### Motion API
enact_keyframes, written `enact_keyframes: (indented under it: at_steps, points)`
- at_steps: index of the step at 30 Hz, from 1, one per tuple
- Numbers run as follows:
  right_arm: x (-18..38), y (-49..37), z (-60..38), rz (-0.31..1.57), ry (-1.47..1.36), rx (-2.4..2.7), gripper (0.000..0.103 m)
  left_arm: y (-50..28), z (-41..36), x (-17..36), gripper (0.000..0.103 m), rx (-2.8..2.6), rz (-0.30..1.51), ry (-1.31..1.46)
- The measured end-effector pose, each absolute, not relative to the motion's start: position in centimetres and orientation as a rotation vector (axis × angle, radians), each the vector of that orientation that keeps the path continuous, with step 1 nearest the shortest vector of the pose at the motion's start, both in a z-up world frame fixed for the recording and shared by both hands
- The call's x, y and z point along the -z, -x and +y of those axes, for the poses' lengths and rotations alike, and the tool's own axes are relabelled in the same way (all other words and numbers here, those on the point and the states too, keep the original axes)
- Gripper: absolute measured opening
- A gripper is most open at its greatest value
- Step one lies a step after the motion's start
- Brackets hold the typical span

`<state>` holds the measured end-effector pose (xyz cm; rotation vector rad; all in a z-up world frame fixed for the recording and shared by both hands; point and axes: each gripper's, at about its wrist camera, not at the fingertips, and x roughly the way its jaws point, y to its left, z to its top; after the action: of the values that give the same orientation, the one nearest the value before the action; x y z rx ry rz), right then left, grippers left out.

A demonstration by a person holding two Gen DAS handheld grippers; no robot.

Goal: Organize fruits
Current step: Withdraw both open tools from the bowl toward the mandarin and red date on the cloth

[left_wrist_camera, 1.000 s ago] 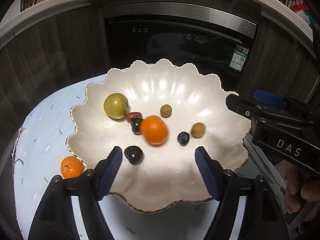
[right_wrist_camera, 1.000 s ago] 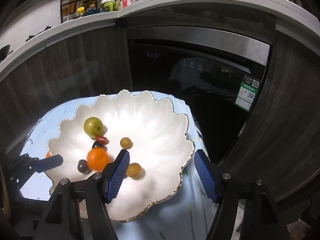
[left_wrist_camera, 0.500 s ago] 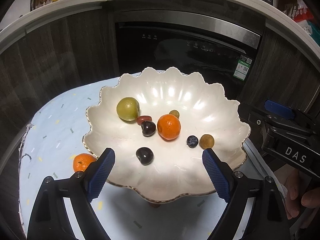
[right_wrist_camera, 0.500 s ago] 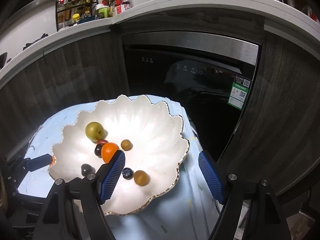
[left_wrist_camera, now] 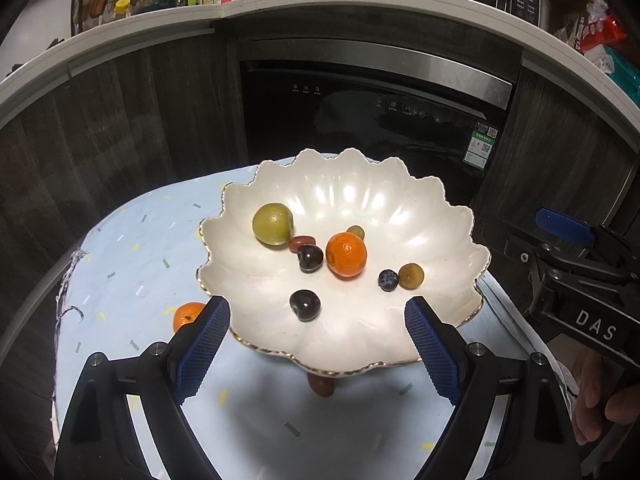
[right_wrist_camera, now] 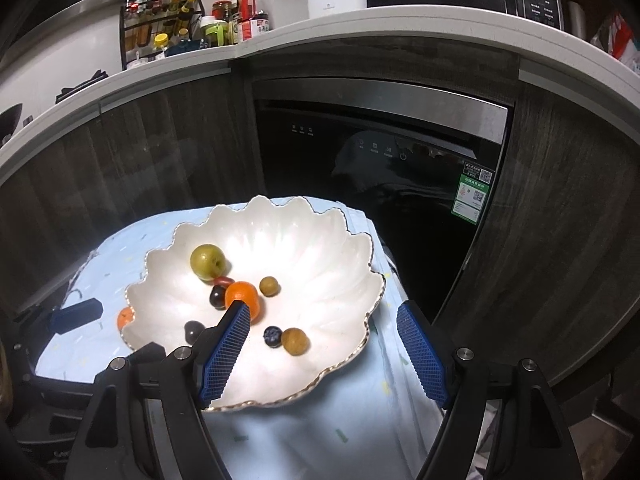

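A white scalloped bowl [left_wrist_camera: 400, 208] [right_wrist_camera: 320, 240] stands on the pale blue cloth. In it lie a green fruit [left_wrist_camera: 273, 224], a tangerine [left_wrist_camera: 346, 254], two dark cherries [left_wrist_camera: 305, 305], a blueberry [left_wrist_camera: 388, 280], two small brown fruits [left_wrist_camera: 411, 276] and a red date [left_wrist_camera: 301, 242]. A second tangerine [left_wrist_camera: 186, 315] rests on the cloth, left of the bowl. My left gripper [left_wrist_camera: 316, 305] hangs open before the bowl's near rim, nothing between its pads. My right gripper [right_wrist_camera: 323, 309] is open too, over the bowl's right side, empty.
A small reddish-brown thing [left_wrist_camera: 322, 386] shows under the bowl's near edge. Behind the round table [right_wrist_camera: 360, 420] stand dark cabinets and a black dishwasher door [right_wrist_camera: 380, 160]. Bottles crowd the counter above [right_wrist_camera: 180, 20]. A hand [left_wrist_camera: 600, 404] holds the right gripper.
Both grippers have drawn back and up from the bowl with their jaws wider. The tangerine in the bowl has stopped rolling.
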<state>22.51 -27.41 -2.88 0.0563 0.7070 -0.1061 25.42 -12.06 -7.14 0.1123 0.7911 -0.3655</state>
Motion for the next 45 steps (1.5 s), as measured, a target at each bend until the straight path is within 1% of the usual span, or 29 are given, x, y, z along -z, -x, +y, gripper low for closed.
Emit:
enact_keyframes:
  at_steps: [26, 45]
  points:
    - [2.5, -18.2, -22.8, 0.688, -0.078, 0.190, 0.077, -23.0, -5.5, 6.4, 0.090, 0.307, 0.746, -0.057]
    - [4.5, -16.0, -18.6, 0.712, -0.125, 0.264, 0.077, -22.7, -1.9, 7.6, 0.090, 0.326, 0.743, -0.087]
